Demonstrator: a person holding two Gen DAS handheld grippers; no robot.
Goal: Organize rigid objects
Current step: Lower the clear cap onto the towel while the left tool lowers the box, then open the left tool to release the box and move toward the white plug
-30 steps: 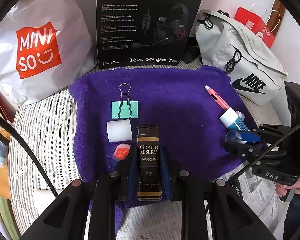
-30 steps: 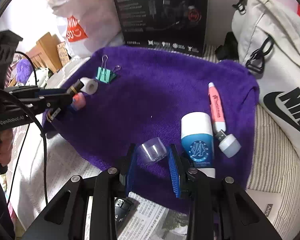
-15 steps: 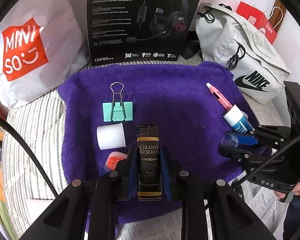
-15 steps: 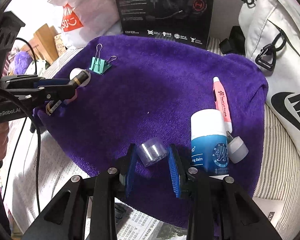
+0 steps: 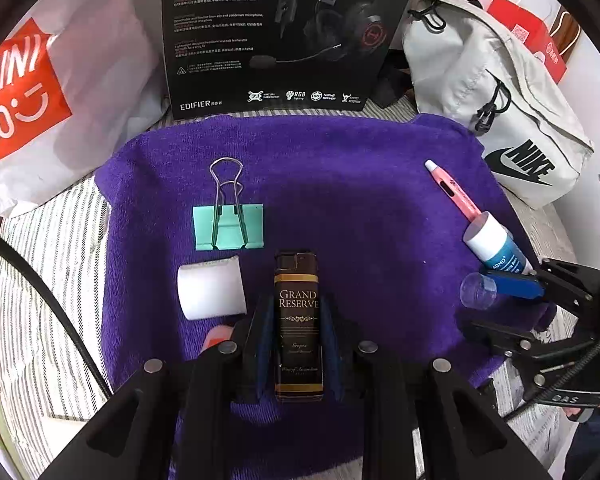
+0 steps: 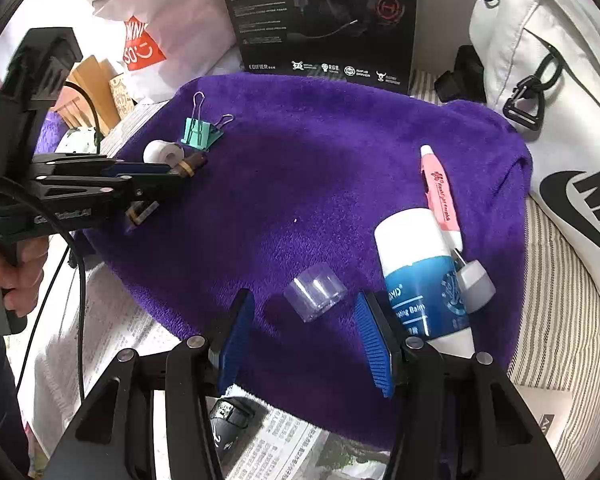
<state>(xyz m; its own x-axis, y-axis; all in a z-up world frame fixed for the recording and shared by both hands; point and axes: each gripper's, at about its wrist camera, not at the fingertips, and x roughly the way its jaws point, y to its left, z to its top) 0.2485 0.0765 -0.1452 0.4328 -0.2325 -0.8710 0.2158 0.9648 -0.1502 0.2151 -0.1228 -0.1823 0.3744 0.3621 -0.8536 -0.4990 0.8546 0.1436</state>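
Gripping the lighter (image 5: 299, 320), left jaws clamp; right jaws are opening around the clear cap (image 6: 315, 291).

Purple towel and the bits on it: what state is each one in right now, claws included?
Lighter: clamped in the left claw.
Clear cap: lying on the purple towel between the pads of the right claw, which is opening.
Binder clip: lying flat, handles up.
White roll: on its side.
Blue tube: lying down.
Pink pen: lying down.
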